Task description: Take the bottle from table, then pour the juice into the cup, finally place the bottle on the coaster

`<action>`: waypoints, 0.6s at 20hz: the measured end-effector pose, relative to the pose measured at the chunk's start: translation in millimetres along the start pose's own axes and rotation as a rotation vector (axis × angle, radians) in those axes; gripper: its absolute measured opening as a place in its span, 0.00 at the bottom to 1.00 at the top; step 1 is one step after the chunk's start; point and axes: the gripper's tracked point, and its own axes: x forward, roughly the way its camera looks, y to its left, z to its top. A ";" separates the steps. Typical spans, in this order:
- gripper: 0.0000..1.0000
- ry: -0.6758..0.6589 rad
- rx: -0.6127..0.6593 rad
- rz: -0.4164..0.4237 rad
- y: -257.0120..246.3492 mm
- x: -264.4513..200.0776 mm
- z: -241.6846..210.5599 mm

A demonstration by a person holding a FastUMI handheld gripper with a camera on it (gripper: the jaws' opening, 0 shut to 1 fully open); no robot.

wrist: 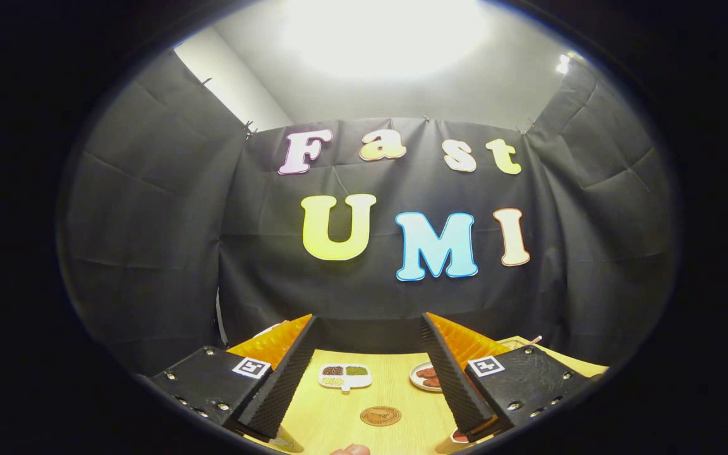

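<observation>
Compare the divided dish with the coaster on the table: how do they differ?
The divided dish is white with compartments holding dark, green and pale fillings; the coaster is a flat brown disc carrying nothing. The dish lies farther ahead, the coaster nearer. Both lie on the wooden table between the open gripper's fingers.

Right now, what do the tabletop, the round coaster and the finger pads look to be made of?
Pale yellow tabletop: likely wood or laminate, matte, with faint grain. Round brown coaster: perhaps cork or wood, dull, with a printed centre. Black ribbed pads on the open hand-held gripper: seemingly rubber or foam, judging by fine ridges, backed by orange plastic.
</observation>
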 end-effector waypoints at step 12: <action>0.98 0.013 0.020 0.028 38.6 -10.4 -20.1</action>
